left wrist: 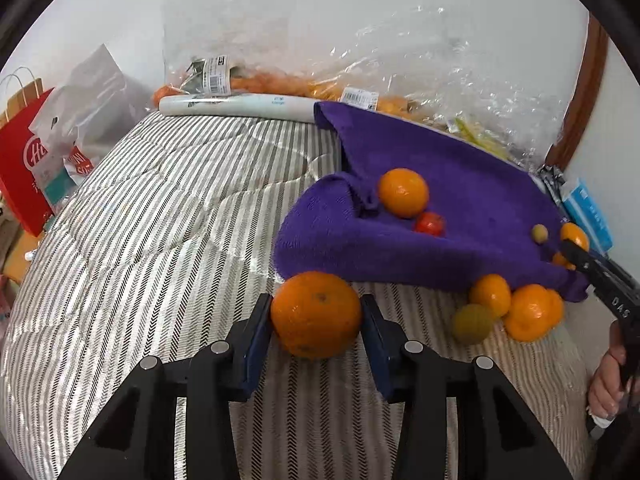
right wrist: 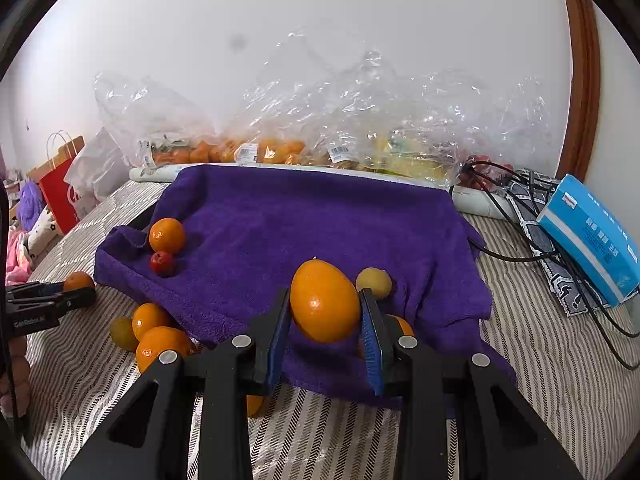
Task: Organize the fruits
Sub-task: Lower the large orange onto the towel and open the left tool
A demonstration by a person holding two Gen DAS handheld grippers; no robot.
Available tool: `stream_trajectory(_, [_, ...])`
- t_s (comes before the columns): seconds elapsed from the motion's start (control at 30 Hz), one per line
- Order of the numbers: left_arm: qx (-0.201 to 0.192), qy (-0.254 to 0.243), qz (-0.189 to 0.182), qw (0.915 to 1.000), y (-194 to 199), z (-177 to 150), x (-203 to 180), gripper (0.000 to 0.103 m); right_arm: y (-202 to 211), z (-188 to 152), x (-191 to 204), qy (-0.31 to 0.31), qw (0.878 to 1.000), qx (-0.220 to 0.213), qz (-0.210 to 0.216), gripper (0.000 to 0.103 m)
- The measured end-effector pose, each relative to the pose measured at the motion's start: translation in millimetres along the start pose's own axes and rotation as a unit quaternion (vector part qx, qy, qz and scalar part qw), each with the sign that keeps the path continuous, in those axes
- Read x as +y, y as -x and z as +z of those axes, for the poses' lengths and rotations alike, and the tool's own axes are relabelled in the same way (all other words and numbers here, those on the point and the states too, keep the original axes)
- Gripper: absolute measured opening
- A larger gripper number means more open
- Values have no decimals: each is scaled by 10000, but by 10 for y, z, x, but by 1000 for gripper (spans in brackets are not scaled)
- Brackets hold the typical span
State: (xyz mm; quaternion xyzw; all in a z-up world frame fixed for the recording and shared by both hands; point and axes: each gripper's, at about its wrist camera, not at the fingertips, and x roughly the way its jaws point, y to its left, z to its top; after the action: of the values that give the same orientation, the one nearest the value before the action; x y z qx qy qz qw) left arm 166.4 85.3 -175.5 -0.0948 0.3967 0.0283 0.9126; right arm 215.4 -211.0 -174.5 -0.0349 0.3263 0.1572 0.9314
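My left gripper (left wrist: 316,312) is shut on a large orange (left wrist: 316,314) just above the striped bedding, beside the purple towel (left wrist: 460,200). My right gripper (right wrist: 325,312) is shut on an oval orange (right wrist: 324,300), held above the towel's (right wrist: 320,220) front edge. On the towel lie an orange (right wrist: 167,235), a small red fruit (right wrist: 162,263) and a yellowish fruit (right wrist: 373,282). Several oranges (right wrist: 160,340) and a green-yellow fruit (right wrist: 122,333) lie on the bedding at the towel's near left corner. The left gripper also shows in the right wrist view (right wrist: 80,294).
Clear plastic bags of fruit (right wrist: 320,136) line the wall behind the towel. A blue tissue box (right wrist: 592,236) and black cables (right wrist: 520,256) lie to the right. A red paper bag (left wrist: 24,160) and a white bag (left wrist: 88,96) stand at the far left. A white roll (left wrist: 236,106) lies at the bed's back edge.
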Motion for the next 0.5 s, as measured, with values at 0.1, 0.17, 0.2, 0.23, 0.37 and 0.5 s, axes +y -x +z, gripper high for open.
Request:
stream_trajectory(0.1, [-314,123,-135,9993,126,-3,-4,41,23,8,-6,15,10000,-59,-47,33])
stream_trajectory(0.17, [-392,86,-239,9989,193,47,-79,41,48,17,-27,-18,9999,-115,-66,33])
stream_trajectory(0.2, [-425,68,-294,9986,211,84,-119,41,58,25,-45,-45,9999,-132,-68,33])
stream_trajectory(0.23, [-495,65,-366,9981,237,130,-173,41,71,35,-64,-75,9998,-154,-94,33])
stream_trajectory(0.37, [-608,-39,-661,9960,226,344,-411,41,119,76,-134,-173,9994,-244,-176,33])
stream_trajectory(0.5, [-644,-166,-829,9943,122,519,-658,41,151,217,-163,-270,9994,-197,-51,33])
